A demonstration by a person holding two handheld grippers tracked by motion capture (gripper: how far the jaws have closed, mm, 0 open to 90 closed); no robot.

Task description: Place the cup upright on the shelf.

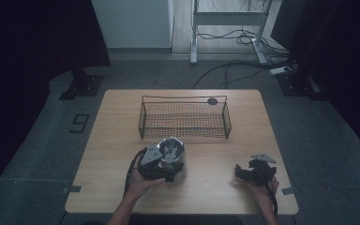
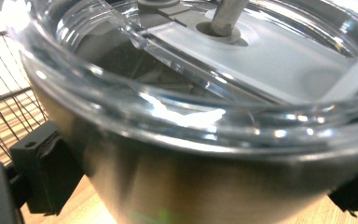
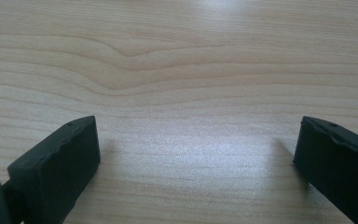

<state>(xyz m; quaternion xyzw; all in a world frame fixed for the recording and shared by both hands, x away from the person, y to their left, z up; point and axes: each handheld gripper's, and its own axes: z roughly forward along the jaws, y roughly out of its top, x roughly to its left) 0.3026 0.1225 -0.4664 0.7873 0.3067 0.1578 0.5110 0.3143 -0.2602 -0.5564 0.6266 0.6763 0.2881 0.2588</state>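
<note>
High view: steel tumbler (image 1: 175,157) upright; axis vertical

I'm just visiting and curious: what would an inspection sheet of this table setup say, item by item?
Surface: light wooden table, grain plain in the right gripper view.
Job's things: shiny steel tumbler with a clear plastic lid stands upright in front of the black wire basket; nothing is seen inside the basket.
Clutter: small dark round spot on the table behind the basket; cannot tell what it is.
Grippers: left gripper has its jaws either side of the tumbler, pads on its wall; right gripper rests open on bare wood.
Cables: one trails from each gripper; more lie on the floor beyond the table.
Surroundings: grey floor, white desk frame, dark curtains.
</note>
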